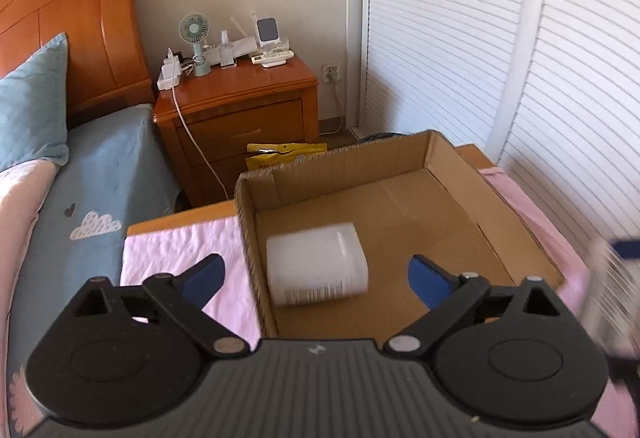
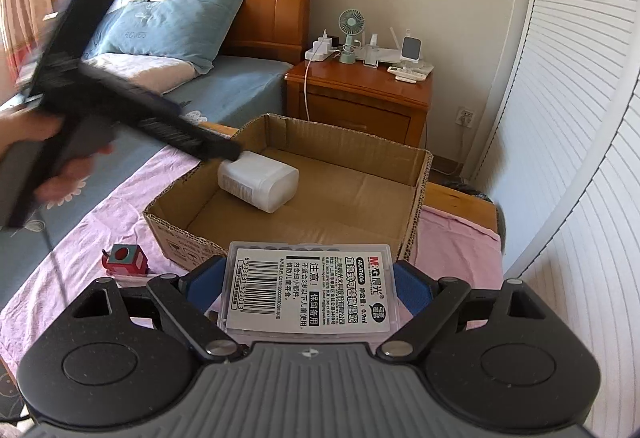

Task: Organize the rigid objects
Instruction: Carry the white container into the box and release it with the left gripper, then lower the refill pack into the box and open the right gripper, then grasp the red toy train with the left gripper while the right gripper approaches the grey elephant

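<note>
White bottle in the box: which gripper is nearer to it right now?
Left. The left gripper hangs open just above the white bottle; the right gripper holds a clear case outside the cardboard box.

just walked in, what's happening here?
A person is sorting small items into a cardboard box on the bed. The left tool is open over the box, with a white plastic bottle lying on its side on the box floor, not gripped. The right tool is shut on a clear plastic case with a barcode label, held just short of the box. A small red sharpener sits outside on the pink cloth.
</note>
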Demonstrator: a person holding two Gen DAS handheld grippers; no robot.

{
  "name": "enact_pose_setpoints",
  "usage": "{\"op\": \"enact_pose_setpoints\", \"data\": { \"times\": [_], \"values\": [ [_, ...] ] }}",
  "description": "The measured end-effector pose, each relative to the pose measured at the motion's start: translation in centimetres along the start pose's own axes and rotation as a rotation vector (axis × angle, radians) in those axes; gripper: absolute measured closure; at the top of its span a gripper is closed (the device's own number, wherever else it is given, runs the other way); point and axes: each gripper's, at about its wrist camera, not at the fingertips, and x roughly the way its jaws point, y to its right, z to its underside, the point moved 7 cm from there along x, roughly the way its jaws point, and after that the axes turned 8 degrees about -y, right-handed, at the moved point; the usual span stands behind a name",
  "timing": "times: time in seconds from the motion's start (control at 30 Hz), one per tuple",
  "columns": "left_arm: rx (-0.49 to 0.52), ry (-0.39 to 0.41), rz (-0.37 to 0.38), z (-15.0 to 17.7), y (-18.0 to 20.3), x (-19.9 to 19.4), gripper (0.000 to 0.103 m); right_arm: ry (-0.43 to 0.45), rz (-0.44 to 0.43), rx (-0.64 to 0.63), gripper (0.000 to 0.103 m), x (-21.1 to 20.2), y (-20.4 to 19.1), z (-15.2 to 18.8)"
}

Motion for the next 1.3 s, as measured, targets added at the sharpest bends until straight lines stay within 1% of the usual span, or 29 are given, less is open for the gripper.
{"op": "enact_pose_setpoints", "data": {
  "times": [0.13, 0.23, 0.3, 0.37, 0.5, 0.57, 0.77, 0.9, 0.97, 1.03, 1.3],
  "values": [
    [-0.007, 0.022, -0.002, 3.1, -0.1, -3.0, 0.004, -0.015, -0.02, 0.02, 0.011, 0.7, 0.0, -0.9],
    [-0.015, 0.036, -0.024, 5.9, -0.1, -4.7, 0.003, -0.022, -0.024, 0.04, 0.011, 1.4, 0.3, -1.8],
    [-0.045, 0.04, -0.024, 7.5, -0.2, -5.1, 0.003, -0.03, -0.021, 0.053, 0.011, 2.1, 0.5, -2.3],
    [-0.075, 0.023, -0.017, 9.1, -0.2, -5.0, 0.002, -0.041, -0.014, 0.061, 0.011, 2.9, 0.6, -2.9],
    [-0.103, -0.006, -0.058, 11.2, -0.3, -4.5, 0.002, -0.067, -0.001, 0.076, 0.011, 4.8, 1.0, -4.2],
    [-0.112, -0.011, -0.058, 11.9, -0.3, -4.7, 0.002, -0.079, 0.001, 0.083, 0.011, 5.7, 1.3, -4.9],
    [-0.119, 0.0, -0.048, 12.5, 0.0, -5.1, 0.002, -0.11, 0.019, 0.112, 0.011, 8.9, 2.4, -6.9],
    [-0.12, 0.003, -0.038, 12.7, 0.2, -5.0, 0.002, -0.107, 0.044, 0.118, 0.011, 10.7, 3.0, -8.4],
    [-0.124, -0.006, -0.036, 12.8, 0.2, -4.8, 0.002, -0.107, 0.052, 0.119, 0.008, 11.4, 3.2, -8.8],
    [-0.125, -0.016, -0.038, 12.9, 0.2, -4.6, 0.002, -0.106, 0.055, 0.127, 0.0, 11.3, 3.4, -8.8],
    [-0.121, -0.034, -0.041, 13.5, 0.8, -5.1, 0.002, -0.086, -0.002, 0.162, 0.0, 8.1, 3.3, -6.6]
  ]
}}
